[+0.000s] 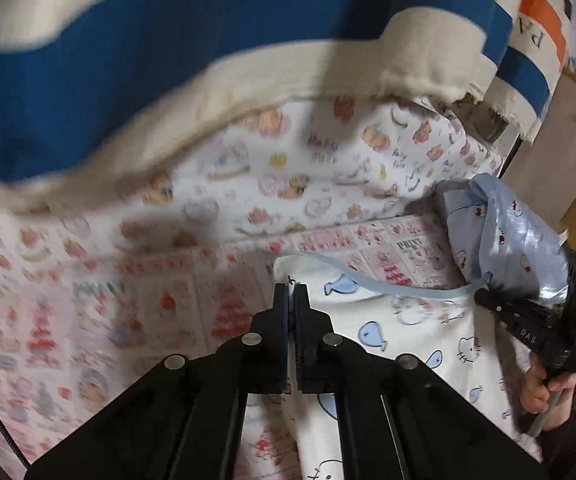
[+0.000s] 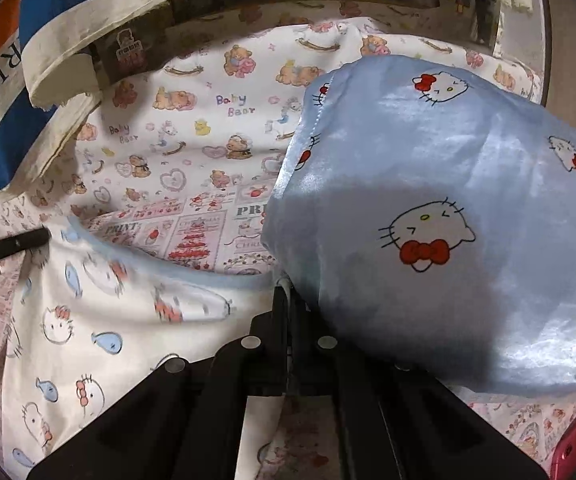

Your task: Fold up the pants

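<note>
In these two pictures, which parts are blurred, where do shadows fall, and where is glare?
Left wrist view: the striped blue and cream cloth and the pink printed sheet are smeared by motion blur, while the left gripper is sharp. Right wrist view: mostly sharp; the shiny blue pants show glare on top and a broad shadow below; only the white printed fabric is slightly blurred.

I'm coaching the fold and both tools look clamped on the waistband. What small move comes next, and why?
Probably lift both ends together. The left tool and right tool each pinch the blue-trimmed waistband of the white pants, which still sags between them.
</note>
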Tool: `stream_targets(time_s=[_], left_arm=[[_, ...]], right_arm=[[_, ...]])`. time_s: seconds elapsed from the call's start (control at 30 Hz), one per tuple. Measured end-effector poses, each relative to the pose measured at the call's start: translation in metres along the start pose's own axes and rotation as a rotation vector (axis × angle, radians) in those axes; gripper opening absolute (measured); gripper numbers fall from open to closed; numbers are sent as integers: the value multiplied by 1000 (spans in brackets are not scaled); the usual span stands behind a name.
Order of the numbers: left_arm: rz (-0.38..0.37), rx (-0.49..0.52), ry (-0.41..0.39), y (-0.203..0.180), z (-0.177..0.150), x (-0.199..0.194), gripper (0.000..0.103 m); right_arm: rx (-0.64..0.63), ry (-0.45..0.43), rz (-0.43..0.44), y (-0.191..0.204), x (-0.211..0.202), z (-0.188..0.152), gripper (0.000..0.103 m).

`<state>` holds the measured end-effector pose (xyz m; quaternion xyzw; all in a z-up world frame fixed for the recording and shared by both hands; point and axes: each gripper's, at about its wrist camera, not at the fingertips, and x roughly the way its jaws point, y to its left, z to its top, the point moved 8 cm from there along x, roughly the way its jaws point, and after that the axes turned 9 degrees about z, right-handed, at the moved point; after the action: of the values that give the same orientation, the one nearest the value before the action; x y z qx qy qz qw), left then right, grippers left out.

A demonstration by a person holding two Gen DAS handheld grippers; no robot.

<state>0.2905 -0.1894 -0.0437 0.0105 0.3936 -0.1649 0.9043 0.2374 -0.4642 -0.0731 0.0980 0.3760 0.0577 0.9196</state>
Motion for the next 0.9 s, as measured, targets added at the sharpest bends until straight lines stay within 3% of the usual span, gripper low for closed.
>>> stream_targets(time_s=[0.17,0.33,0.4,0.43,0.47,0.5,0.63,0.77,0.9], left_arm=[[125,61,60,5,-6,16,2],[121,55,91,13,-19,34,2],[147,77,87,16,-21,37,7],[166,76,85,18,-21,36,19],[172,67,81,21,-20,34,32],[164,56,70,23,-19,31,34],[155,25,28,31,-14,11,34],[164,41,-54,30,-18,-27,37],[162,74,-175,22,-32,-80,44]], right_arm=[[-4,35,10,3,9,-3,0],[2,34,16,2,10,-2,0],[8,33,16,2,10,-3,0],[13,32,19,2,10,-3,1],[12,33,30,3,10,-3,4],[8,39,34,4,10,-3,7],[-3,57,79,12,5,-4,24],[12,57,120,22,-13,-13,53],[-26,-15,123,35,-49,-16,53]])
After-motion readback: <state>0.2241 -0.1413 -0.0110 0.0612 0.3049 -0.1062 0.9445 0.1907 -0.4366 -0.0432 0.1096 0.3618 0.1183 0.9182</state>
